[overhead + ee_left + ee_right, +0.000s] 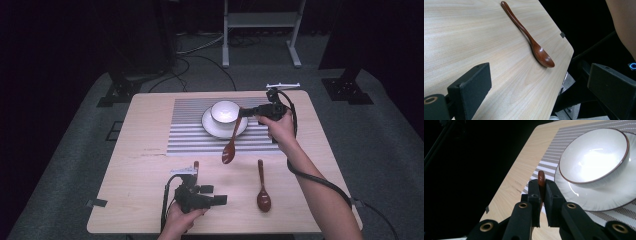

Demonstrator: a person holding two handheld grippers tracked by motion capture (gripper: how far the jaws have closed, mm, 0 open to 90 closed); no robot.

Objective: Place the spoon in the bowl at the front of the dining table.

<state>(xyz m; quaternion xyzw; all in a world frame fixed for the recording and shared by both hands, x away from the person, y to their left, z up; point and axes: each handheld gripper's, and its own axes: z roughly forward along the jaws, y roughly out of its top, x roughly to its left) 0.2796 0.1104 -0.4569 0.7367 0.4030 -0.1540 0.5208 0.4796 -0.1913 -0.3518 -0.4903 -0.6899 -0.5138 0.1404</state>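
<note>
**Spoon in transit toward bowl: handling notes**

While the left gripper (220, 199) rests at the near edge of the table (145, 165), its jaws stand wide apart with nothing between them; the left gripper view shows both pads clear of the wood. A second spoon (262, 187) lies flat on the table to its right, bowl end toward the person, untouched.

Farther out, the right gripper (243, 113) is clamped on the handle tip of the lifted spoon (232, 142). In the right gripper view the jaws are drawn narrow, with the handle end (541, 180) standing up between the pads. The spoon hangs down and toward the person, its scoop in the air over the near edge of the striped mat (187, 127), clear of the table.

Beyond it, the white bowl (224, 111) sits on a plate (212, 129) at the mid-mat, just beside the gripper.

Judgement: the step in hand appears to be setting this spoon at or in the bowl. The grip is at the extreme end of the handle, so the scoop may swing; move slowly and keep the wrist level. Raise the scoop above the bowl rim before crossing, to avoid knocking the bowl off the plate. Release only once the spoon is supported.
</note>
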